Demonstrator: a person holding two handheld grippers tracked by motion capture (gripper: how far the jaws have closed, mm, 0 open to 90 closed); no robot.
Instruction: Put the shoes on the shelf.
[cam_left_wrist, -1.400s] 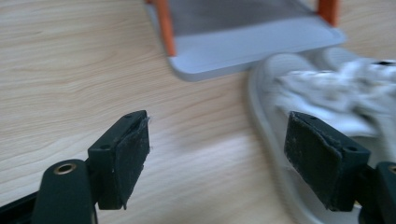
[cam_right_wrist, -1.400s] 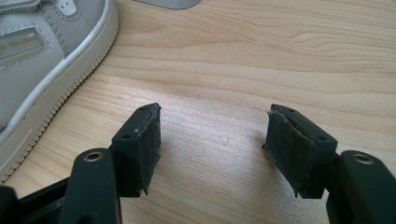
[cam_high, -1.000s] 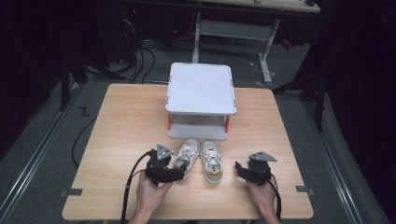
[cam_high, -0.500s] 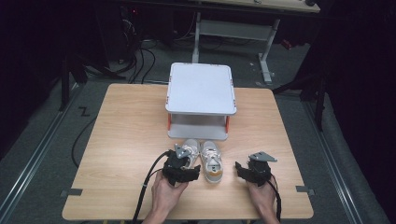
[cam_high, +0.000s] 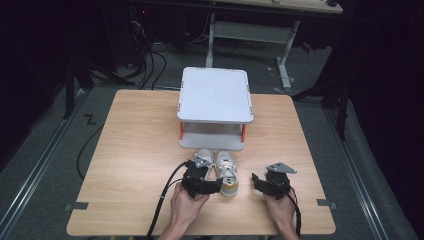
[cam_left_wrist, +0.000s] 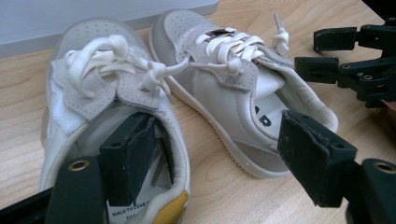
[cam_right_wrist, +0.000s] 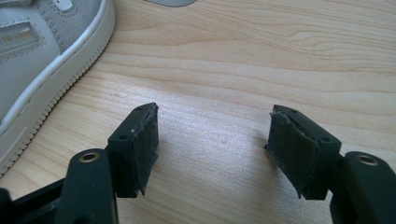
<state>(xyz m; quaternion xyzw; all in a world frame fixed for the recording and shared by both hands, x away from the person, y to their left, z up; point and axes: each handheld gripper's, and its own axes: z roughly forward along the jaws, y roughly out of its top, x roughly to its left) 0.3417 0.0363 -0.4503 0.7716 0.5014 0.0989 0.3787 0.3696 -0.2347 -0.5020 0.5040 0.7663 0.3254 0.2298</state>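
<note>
Evidently the work in hand is the pair of small pale shoes on the tabletop (cam_high: 130, 165), just in front of the grey two-tier shelf (cam_high: 215, 95); the left claw (cam_high: 212, 186) is spread wide and straddles the heel end of the pair, one jaw dipped inside the collar of the left shoe (cam_left_wrist: 100, 126), the other jaw hanging over the gap on the outer side of the right shoe (cam_left_wrist: 233, 79); nothing is pinched yet, and the stance reads as a set-up for gripping the pair, or at least the nearer shoe, by its heel rim. That placement makes sense: the padded collar is the stiffest edge on offer, and a jaw inside it gets a wall to press against.

The right claw (cam_high: 260, 183) waits apart, low over bare wood just beside the right shoe, whose rubber sole edge (cam_right_wrist: 56, 70) shows at the corner of the right gripper view; its jaws stand open with nothing between them, probably held back to leave the other hand room.

As for heading, both shoes lie side by side, soles down, long axes roughly parallel and running away from the person toward the shelf; toes point at the shelf's lower opening, heels toward the near edge of the tabletop; laces are tied and lie on top, and a yellow patch marks the heel of the left shoe.
</note>
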